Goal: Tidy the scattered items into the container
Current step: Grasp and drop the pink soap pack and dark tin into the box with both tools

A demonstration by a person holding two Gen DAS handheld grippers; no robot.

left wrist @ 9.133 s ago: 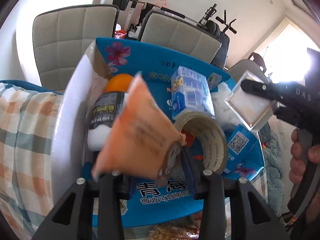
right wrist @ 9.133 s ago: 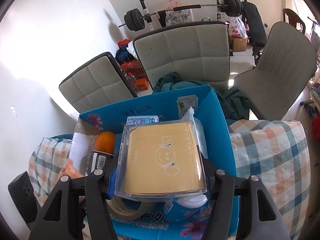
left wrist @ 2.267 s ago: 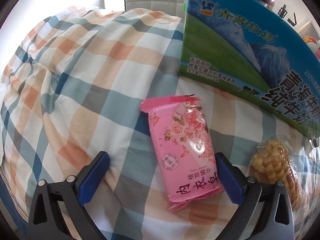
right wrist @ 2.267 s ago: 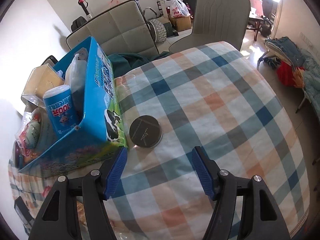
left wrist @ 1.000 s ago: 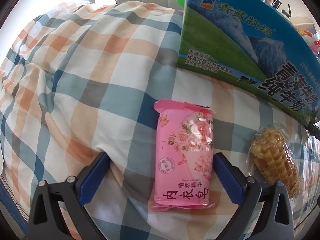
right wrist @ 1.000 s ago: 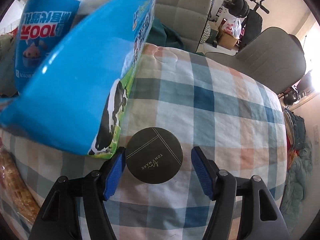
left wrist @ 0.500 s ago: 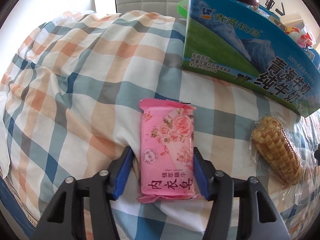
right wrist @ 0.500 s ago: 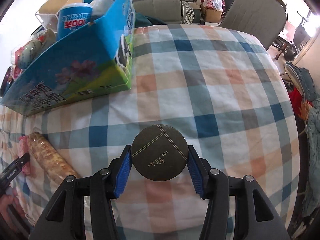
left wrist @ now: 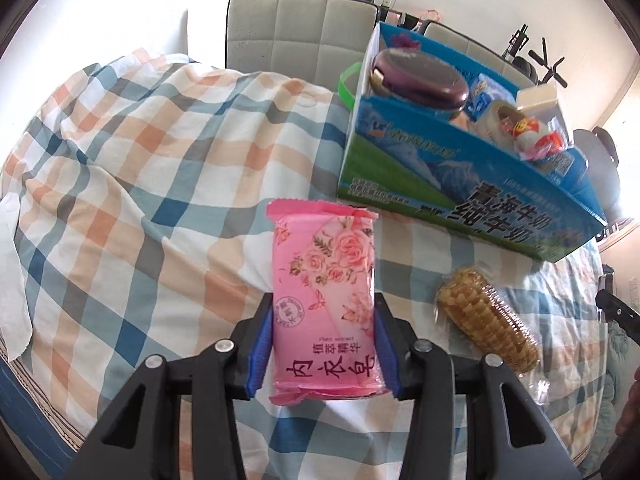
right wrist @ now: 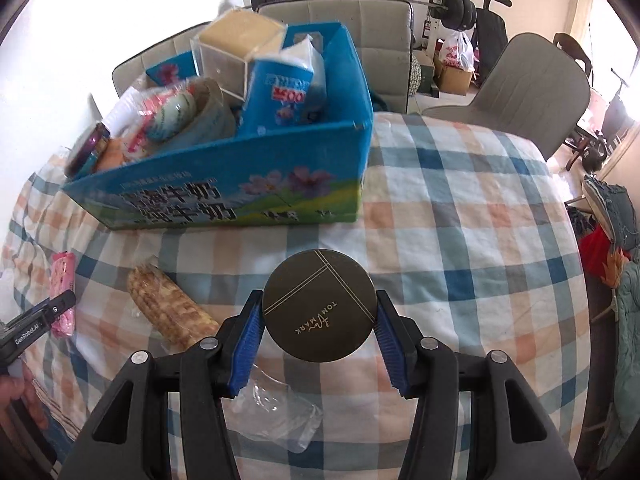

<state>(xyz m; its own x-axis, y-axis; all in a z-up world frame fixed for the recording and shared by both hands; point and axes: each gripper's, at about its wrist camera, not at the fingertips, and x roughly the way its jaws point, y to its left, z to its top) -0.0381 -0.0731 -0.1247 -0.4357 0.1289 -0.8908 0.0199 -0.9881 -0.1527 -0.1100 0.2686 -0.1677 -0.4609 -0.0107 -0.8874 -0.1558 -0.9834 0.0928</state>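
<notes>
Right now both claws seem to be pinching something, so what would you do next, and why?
Probably lift both and carry them over the blue box. The left gripper clamps the pink soap packet, the right gripper the round dark tin; neither is in the box yet.

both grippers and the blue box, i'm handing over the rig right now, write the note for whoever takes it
Left gripper: jaws shut on the pink soap pack, which appears raised off the checked cloth.
Right gripper: jaws shut on the round dark tin, also held above the cloth.
Blue milk carton box: already stuffed with a tape roll, a blue tube, a clear case and more.
Left to do: drop the soap and the tin into the box, then fetch the wrapped corn cob, which lies on the cloth in front of the box.
</notes>
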